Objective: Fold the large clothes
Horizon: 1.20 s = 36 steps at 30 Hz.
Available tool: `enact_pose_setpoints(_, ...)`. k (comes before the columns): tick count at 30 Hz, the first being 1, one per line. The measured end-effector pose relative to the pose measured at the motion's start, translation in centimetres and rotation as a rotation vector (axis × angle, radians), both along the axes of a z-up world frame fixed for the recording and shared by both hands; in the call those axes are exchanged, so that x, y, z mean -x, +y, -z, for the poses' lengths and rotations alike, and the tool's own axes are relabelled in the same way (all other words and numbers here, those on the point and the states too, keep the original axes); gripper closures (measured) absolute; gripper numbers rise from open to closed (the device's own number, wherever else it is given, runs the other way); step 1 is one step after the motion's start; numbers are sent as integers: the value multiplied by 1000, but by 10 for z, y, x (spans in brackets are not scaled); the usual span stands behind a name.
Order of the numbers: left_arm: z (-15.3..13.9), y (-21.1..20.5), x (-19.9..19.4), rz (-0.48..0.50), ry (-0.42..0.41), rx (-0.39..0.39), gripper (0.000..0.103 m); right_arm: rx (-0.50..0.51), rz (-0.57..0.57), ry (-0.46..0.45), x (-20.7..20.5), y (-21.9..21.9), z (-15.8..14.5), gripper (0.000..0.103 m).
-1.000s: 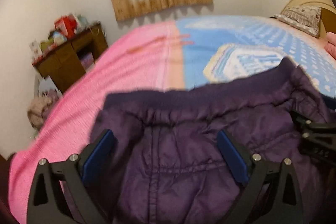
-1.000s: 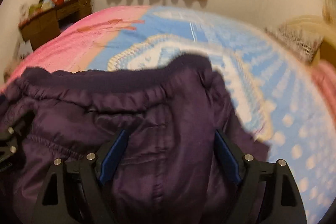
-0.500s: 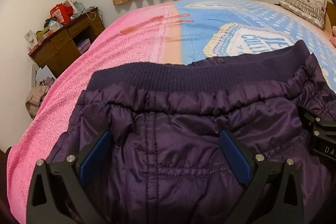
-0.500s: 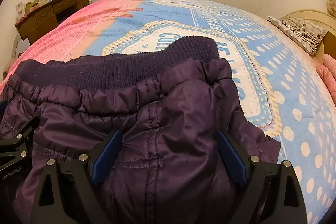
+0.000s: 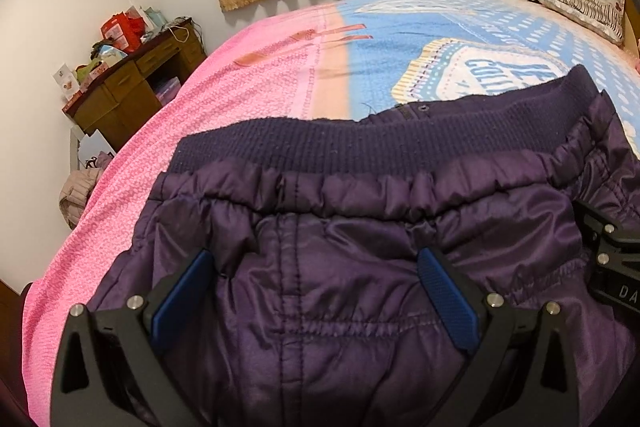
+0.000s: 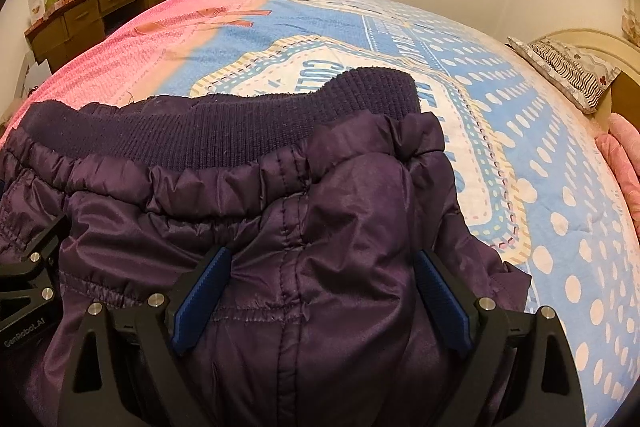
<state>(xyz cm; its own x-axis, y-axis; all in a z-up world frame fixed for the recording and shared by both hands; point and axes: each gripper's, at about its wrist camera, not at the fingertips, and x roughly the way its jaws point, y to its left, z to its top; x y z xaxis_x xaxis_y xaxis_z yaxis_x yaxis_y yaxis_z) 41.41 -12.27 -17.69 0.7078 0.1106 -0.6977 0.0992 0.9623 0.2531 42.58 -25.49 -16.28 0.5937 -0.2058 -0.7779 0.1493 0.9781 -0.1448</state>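
Purple padded garment laid out on the bed, 2 tongs wide over it.

The bed [image 5: 248,95] carries the purple garment [image 5: 360,267], its ribbed hem [image 6: 240,123] running side to side beyond both tongs. Left tongs [image 5: 316,291] and right tongs [image 6: 324,291] hover spread wide, gripping nothing, the right nearer the hem's raised corner.

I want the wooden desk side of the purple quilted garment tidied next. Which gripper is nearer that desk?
Left. The left gripper sits over the purple quilted garment toward the wooden desk; the right gripper works the garment's far end, nearer the patterned pillow.
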Motion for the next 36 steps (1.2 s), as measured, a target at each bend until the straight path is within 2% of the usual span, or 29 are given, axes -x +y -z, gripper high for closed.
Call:
enact_pose_setpoints(28, -2, -6, 7, -16, -41, -53, 0, 78, 11, -7, 2, 10, 0, 11)
enact_pose_setpoints(36, -3, -3, 8, -8, -23, -33, 0, 75, 12, -11, 3, 9, 0, 11)
